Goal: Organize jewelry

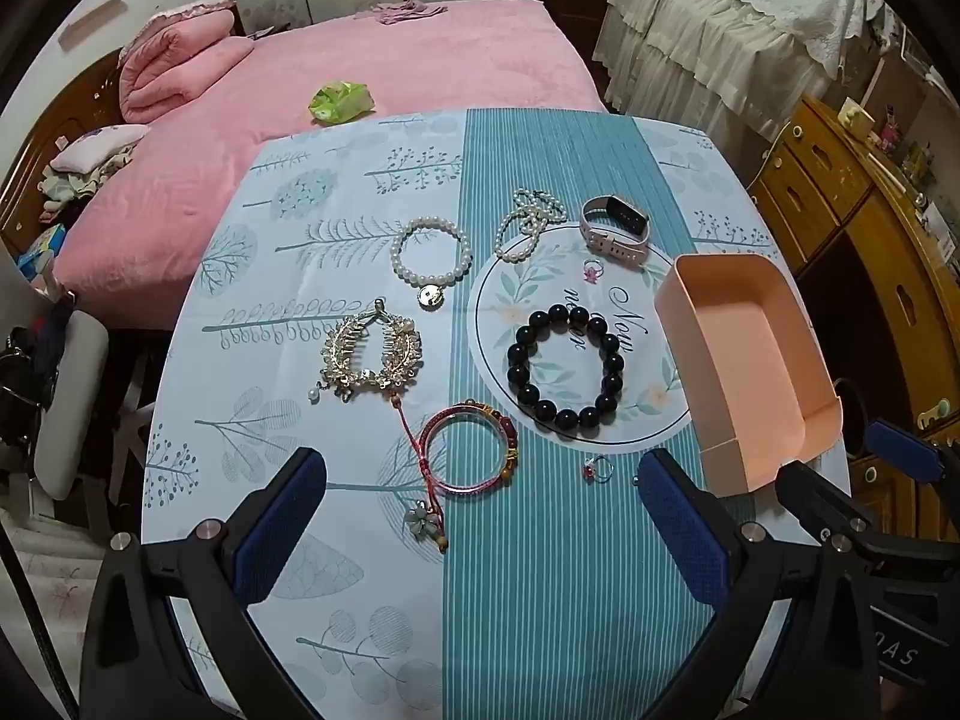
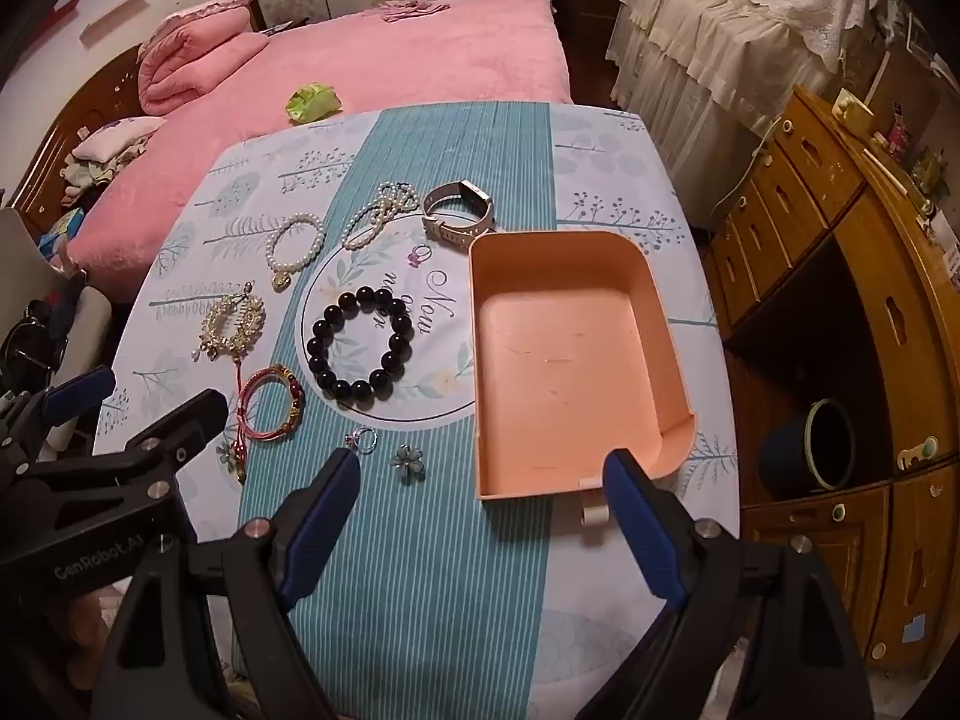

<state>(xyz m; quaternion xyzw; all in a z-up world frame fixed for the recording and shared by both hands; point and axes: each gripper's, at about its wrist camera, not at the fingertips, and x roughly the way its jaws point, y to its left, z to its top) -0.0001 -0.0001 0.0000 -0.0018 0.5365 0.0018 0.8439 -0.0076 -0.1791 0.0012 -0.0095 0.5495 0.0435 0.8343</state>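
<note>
A pink bed [image 1: 390,66] and wooden drawers [image 2: 840,228] flank the table [image 1: 372,630].

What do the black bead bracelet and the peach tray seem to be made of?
Black bead bracelet: glossy round beads with bright highlights, probably polished stone or glass; which one cannot be told. Peach tray: likely moulded plastic, matte, with rounded corners, thin even walls and faint scuffs on its floor.

Bare tablecloth [image 1: 540,600] lies open at the near edge; farther in, the black bead bracelet [image 1: 565,367] and peach tray [image 2: 570,372] crowd the way.
</note>
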